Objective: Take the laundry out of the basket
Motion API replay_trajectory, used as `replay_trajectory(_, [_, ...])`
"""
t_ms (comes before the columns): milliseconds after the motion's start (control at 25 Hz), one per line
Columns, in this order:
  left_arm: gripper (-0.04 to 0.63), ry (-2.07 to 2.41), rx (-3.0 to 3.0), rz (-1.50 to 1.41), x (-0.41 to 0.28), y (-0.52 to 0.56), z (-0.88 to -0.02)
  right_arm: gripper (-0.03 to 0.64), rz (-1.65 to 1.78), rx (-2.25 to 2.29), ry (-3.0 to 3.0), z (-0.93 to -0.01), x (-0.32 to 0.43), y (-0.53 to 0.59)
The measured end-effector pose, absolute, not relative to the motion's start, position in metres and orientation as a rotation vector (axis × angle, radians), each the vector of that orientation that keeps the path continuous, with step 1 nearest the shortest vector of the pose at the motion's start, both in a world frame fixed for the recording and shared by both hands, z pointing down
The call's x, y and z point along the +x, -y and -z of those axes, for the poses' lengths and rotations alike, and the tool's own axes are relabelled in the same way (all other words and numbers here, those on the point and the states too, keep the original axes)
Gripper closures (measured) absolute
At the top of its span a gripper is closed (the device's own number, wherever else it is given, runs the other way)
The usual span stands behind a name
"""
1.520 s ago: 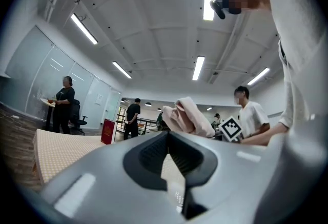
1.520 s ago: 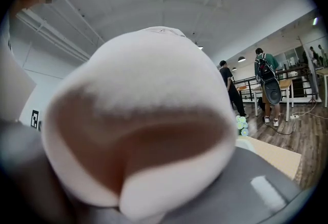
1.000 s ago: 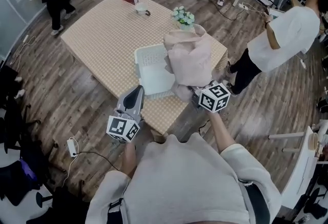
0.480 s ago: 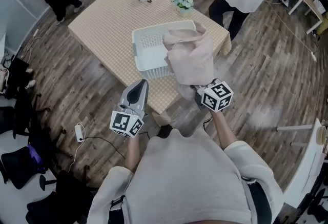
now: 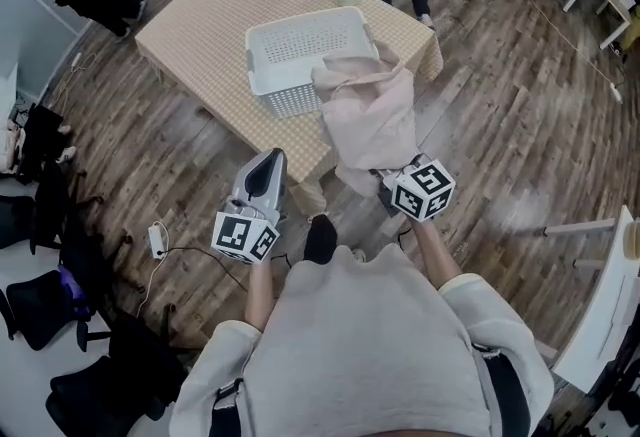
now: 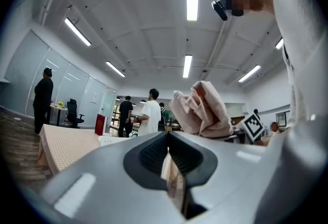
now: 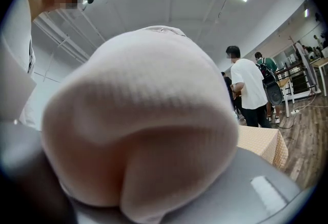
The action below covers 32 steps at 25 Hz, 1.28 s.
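The white laundry basket [image 5: 285, 100] is open from above except at its near-right corner, which the pink garment [image 5: 372, 120] covers.

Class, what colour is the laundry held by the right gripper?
Pale pink laundry, clearest in the head view.

I am seeing a pale pink, waffle-textured garment [image 5: 368, 120] and a white perforated basket [image 5: 300, 50]. The table [image 5: 200, 35] is showing beige checks. The left hand-held gripper [image 5: 272, 160] is showing grey with black-and-white square markers, and the floor [image 5: 500, 125] is showing grey-brown planks.
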<state>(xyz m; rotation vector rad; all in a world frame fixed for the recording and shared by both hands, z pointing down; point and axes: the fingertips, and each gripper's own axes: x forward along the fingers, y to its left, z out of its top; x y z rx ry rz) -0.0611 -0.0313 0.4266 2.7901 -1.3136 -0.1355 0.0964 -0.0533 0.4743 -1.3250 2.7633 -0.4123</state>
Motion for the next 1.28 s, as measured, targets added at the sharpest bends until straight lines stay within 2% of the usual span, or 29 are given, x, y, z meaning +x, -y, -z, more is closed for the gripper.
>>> replay_trajectory(560, [0.584,1.213,2.825,0.11,-0.023,-0.053,-0.431,0.457,0.434,-1.349,-2.733,-0.484,0.116,-0.057])
replay_trajectory(1280, [0.584,1.236,2.819,0.135,-0.027,-0.058,-0.426,0.459,0.396,-1.344,-2.757,-0.48,0.11,-0.061])
